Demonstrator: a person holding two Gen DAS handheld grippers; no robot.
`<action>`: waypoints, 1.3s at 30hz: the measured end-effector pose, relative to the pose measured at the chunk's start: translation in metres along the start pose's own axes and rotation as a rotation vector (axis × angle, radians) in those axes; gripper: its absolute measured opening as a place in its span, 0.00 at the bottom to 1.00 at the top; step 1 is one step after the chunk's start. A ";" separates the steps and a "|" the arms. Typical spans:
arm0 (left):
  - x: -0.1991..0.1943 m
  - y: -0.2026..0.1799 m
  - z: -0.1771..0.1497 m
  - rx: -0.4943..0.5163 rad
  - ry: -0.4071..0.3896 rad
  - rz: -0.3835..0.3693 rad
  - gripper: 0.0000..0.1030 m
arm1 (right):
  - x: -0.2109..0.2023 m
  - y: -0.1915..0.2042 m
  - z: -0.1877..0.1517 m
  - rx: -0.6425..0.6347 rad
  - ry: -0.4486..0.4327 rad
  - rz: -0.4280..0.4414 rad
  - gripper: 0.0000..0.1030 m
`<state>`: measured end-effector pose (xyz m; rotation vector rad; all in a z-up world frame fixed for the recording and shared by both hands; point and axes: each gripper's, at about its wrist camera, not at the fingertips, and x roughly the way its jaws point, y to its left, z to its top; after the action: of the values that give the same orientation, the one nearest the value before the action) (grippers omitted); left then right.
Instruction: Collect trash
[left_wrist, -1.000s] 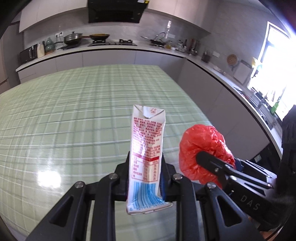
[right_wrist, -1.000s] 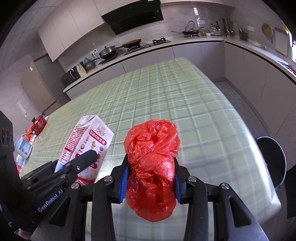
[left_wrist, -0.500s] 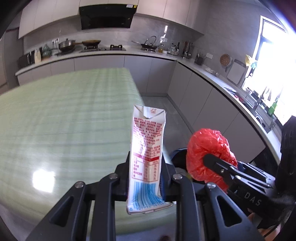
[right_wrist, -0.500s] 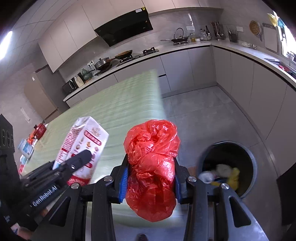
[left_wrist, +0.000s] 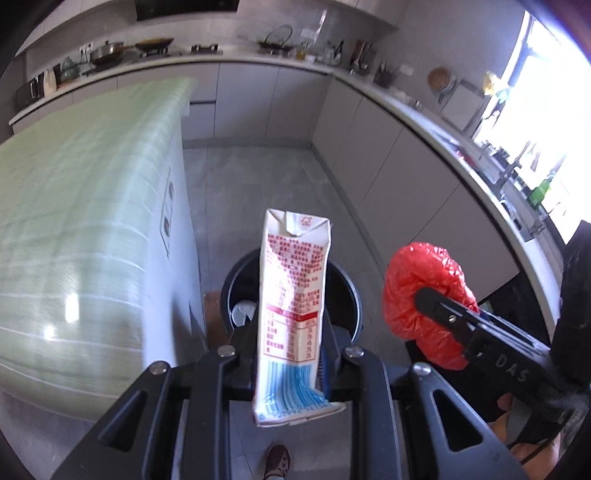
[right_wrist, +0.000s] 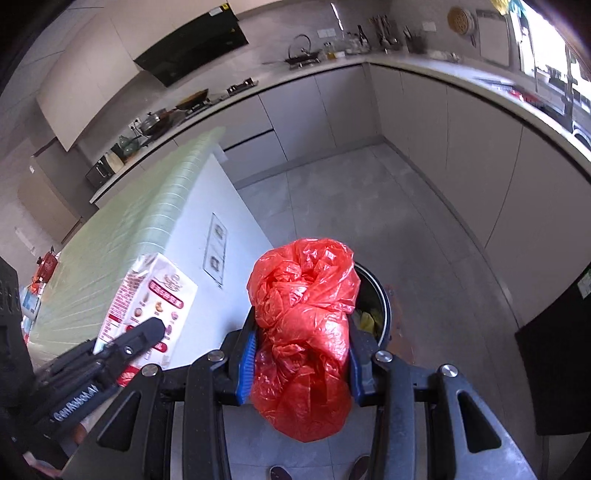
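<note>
Behind carton (left_wrist: 291, 302), bin (left_wrist: 347, 291) mostly hidden — contents unclear

You stand on a grey tiled floor (right_wrist: 369, 206) in a kitchen whose pale cabinets (right_wrist: 303, 110) and worktop curve from ten to three o'clock, a black extractor hood (right_wrist: 192, 44) at eleven, a bright window (left_wrist: 546, 122) at two, a green-checked island (left_wrist: 74, 206) at nine.

Bin (left_wrist: 354, 295) on floor (left_wrist: 258, 192) beside table (left_wrist: 74, 221)
</note>
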<state>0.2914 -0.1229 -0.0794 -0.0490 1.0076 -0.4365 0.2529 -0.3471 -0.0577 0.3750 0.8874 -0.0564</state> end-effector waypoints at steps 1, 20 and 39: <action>0.007 -0.003 -0.003 -0.013 0.017 0.001 0.24 | 0.008 -0.004 0.000 0.007 0.015 0.006 0.41; 0.115 -0.003 0.007 -0.113 0.097 0.112 0.50 | 0.127 -0.044 0.030 0.001 0.063 0.056 0.61; -0.041 -0.020 -0.027 -0.058 -0.043 0.144 0.58 | 0.035 -0.016 -0.006 -0.040 0.085 0.057 0.61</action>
<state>0.2437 -0.1212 -0.0563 -0.0371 0.9748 -0.2734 0.2676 -0.3562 -0.0920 0.3667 0.9601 0.0300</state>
